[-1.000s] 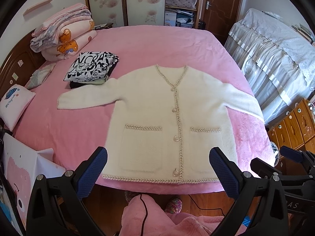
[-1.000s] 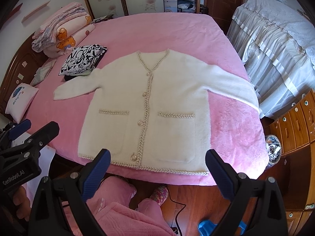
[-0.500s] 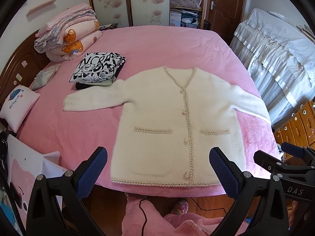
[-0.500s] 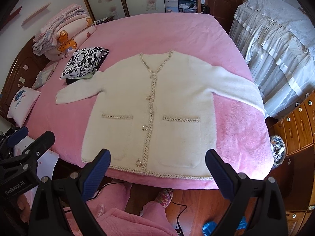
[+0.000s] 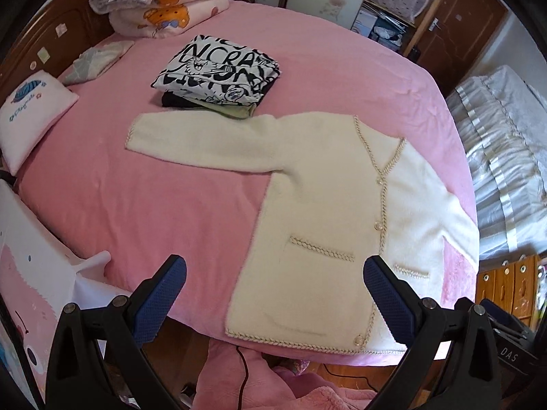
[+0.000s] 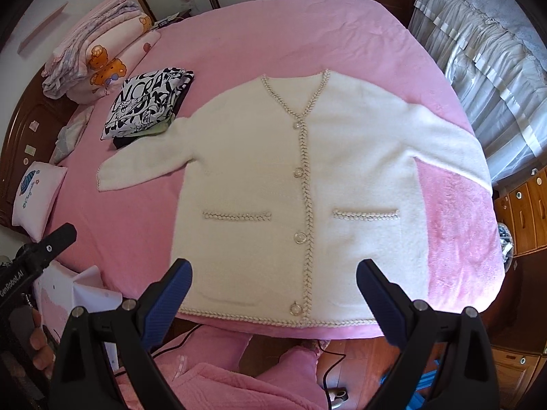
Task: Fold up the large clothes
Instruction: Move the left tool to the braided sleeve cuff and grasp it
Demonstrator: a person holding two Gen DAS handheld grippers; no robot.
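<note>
A cream cardigan (image 6: 307, 184) with braided trim, buttons and two pockets lies flat and buttoned on the pink bed (image 6: 256, 41), both sleeves spread out. It also shows in the left wrist view (image 5: 318, 205), with its left sleeve (image 5: 191, 136) stretched toward the headboard. My left gripper (image 5: 273, 283) is open and empty, above the bed's near edge to the left of the hem. My right gripper (image 6: 273, 287) is open and empty, just above the hem near the bottom button.
A folded black-and-white garment stack (image 5: 218, 71) lies beside the left sleeve. Folded quilts (image 5: 160, 3) and a small pillow (image 5: 30, 109) sit by the headboard. A white-covered bed (image 6: 485, 41) and wooden drawers (image 6: 526, 212) stand on the right. My pink-clad legs (image 6: 218, 376) are below.
Both grippers moved closer to the bed. The left gripper swung left, so the sleeve and the folded stack now fill its view. Both stayed open.
</note>
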